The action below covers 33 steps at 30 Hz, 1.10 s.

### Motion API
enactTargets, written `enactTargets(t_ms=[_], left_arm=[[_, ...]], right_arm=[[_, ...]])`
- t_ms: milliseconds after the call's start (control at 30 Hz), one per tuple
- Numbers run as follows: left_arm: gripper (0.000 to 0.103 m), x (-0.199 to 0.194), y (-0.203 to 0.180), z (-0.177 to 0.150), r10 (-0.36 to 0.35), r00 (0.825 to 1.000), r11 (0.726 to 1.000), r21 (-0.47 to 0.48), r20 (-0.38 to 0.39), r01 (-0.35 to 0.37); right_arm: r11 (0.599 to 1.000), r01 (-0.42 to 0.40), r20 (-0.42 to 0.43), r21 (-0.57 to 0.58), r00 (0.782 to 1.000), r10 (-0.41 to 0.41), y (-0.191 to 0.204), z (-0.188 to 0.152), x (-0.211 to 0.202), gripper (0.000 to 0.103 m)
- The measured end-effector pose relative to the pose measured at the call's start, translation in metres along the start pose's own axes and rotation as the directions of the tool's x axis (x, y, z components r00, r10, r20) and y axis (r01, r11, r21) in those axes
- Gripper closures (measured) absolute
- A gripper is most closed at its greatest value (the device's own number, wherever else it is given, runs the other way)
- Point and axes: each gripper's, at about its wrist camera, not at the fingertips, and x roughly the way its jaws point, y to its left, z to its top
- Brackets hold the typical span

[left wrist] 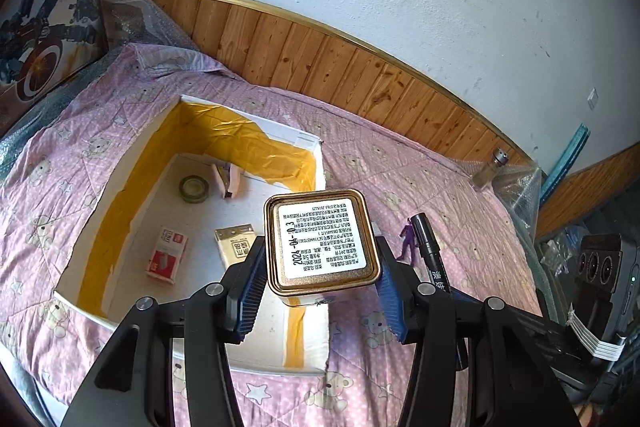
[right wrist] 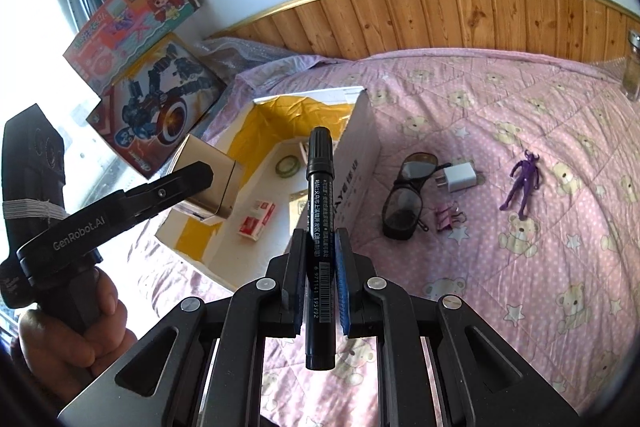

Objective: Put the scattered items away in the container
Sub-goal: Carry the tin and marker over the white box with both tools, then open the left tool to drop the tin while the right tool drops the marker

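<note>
My left gripper (left wrist: 320,267) is shut on a square gold tin (left wrist: 322,241) with a white label, held above the near right corner of the white, yellow-taped box (left wrist: 120,203). Inside the box lie a tape roll (left wrist: 195,188), a red-and-white packet (left wrist: 166,258) and a beige packet (left wrist: 236,243). My right gripper (right wrist: 320,239) is shut on a black marker (right wrist: 319,187), upright, just short of the box's (right wrist: 360,155) near wall. On the pink quilt to the right lie sunglasses (right wrist: 404,195), a white charger (right wrist: 460,177), a pink binder clip (right wrist: 450,219) and a purple figure (right wrist: 522,187).
Two toy boxes (right wrist: 160,115) lean against the wall behind the container. A glass jar (right wrist: 632,75) stands at the far right by the wood panelling (left wrist: 320,63). A hand (right wrist: 80,327) holds the left gripper's handle. Bubble wrap (left wrist: 516,187) lies at the quilt's edge.
</note>
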Motion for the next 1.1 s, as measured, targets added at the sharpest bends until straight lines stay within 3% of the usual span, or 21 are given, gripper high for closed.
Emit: enactTargets(t_ms=[600,867,1100], left_arm=[[0.051,0.021,0.053,0.005,0.073,0.994,0.995,-0.063,-0.076,-0.078],[0.051,0.042,0.064,0.000,0.074,0.985,0.994,-0.073,-0.157,-0.086],[0.051,0.051,0.070,0.000,0.082,0.981,0.992,-0.079,-0.178,-0.097]], right_arm=[[0.996,-0.058,-0.079,-0.060,0.995,0.053,0.039,0.061,0.075,0.089],[0.997,-0.032,-0.139,-0.072,0.990,0.022,0.038,0.089,0.124,0.089],[0.998,0.012,-0.166,-0.056,0.986,-0.021,0.025,0.108,0.165,0.086]])
